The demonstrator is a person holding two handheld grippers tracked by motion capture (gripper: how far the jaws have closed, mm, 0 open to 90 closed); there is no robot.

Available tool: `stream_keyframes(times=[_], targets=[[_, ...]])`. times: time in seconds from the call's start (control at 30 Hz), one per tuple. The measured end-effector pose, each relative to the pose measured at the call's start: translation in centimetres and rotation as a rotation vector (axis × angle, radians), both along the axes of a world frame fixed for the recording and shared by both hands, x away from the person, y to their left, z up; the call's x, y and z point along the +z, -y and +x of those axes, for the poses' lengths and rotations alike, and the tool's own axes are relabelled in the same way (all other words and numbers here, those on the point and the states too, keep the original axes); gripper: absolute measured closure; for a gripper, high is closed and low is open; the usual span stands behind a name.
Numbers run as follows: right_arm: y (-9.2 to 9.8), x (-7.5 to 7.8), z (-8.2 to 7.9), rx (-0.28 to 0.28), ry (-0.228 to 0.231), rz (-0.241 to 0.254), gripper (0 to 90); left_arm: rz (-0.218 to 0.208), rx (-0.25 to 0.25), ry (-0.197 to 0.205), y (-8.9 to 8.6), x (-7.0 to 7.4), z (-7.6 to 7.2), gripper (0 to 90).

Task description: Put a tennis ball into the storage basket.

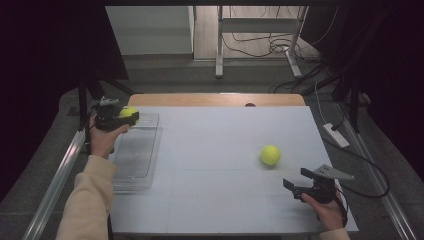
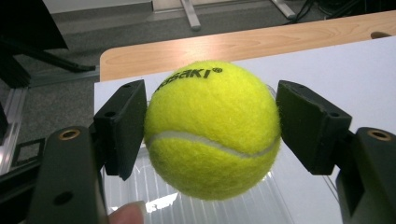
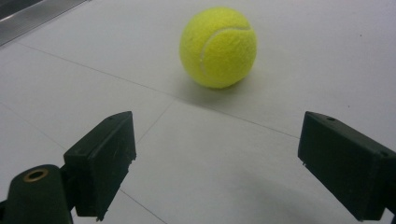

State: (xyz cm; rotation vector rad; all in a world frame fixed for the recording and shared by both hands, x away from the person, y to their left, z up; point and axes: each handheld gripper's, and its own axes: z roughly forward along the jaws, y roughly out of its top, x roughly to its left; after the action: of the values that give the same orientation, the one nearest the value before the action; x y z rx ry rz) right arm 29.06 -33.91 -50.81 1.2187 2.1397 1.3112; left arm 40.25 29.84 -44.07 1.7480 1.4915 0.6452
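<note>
Placing step: the left gripper (image 2: 212, 135) carries a yellow tennis ball (image 2: 212, 128) over the far end of the clear plastic tray (image 1: 145, 172), which lies along the table's left edge.
Left gripper state: jaws clamped on the ball, one pad at each side, contact near the ball's widest line.
Held ball position: above the tray's far wall, clear of the tray floor; in the high view it sits at (image 1: 128, 113).
Recommended lowering: bring the ball down inside the tray walls before letting go; a drop from height would likely bounce it out.
Recommended release: part the jaws slowly and evenly, so neither pad flicks the ball sideways.
Right gripper state: right gripper (image 1: 299, 184) jaws spread wide, nothing between them, near the table's front right corner.
Second tennis ball: second ball (image 3: 218, 46) rests on the white table (image 1: 220, 140), just beyond the right gripper's jaws and apart from them.
Risk: a round ball rolls readily; keep the tray undisturbed.
</note>
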Motion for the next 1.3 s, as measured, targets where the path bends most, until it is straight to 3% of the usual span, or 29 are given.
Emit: stream_keyframes(times=[0.7, 1.3], targets=[[0.0, 0.0, 0.0, -0.003, 0.004, -0.002, 11.1, 0.05, 0.019, -0.089, -0.1, -1.5, 1.2, 28.3], [0.1, -0.1, 0.0, -0.006, -0.001, -0.003, 11.1, 0.072, 0.04, -0.141, -0.3, -2.9, 1.9, 28.0]])
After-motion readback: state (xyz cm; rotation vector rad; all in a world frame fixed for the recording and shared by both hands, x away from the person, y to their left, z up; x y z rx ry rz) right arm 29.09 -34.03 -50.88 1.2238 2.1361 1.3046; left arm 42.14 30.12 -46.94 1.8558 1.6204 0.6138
